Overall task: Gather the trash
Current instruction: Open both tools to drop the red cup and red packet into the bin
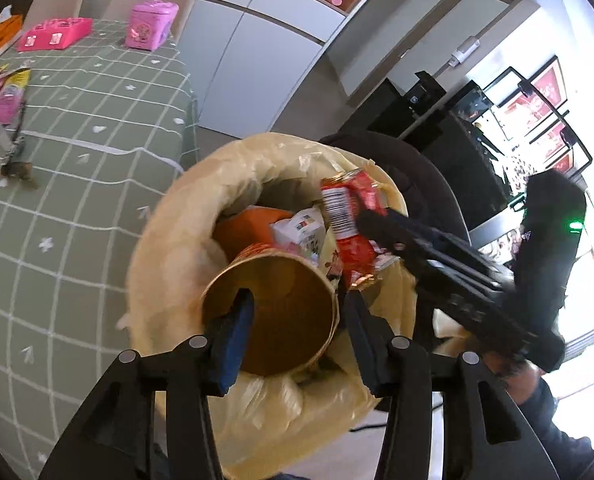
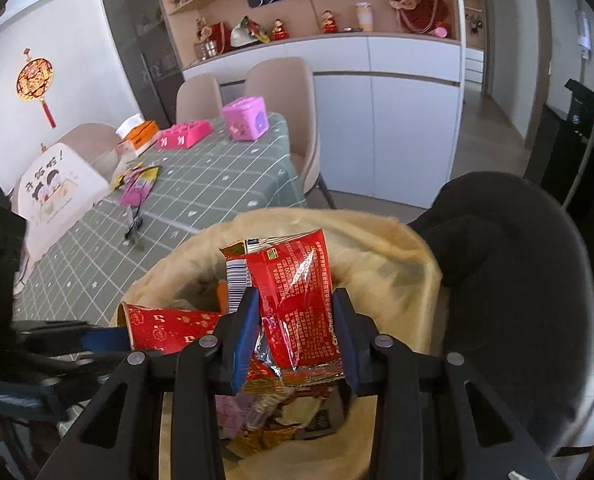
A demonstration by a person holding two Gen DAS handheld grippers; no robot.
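Your left gripper point(image 1: 297, 312) stands parted around the paper cup point(image 1: 273, 312) over the lined trash bin point(image 1: 169, 240) — light, crushable, take it by the rim. Your right gripper point(image 2: 293, 328) pinches the red wrapper point(image 2: 293, 292) — slick and limp, so hold mid-body.

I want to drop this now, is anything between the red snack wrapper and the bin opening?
Nothing visible: the crinkled red foil snack wrapper hangs directly over the open yellow-lined bin, with only earlier trash lying inside below it.
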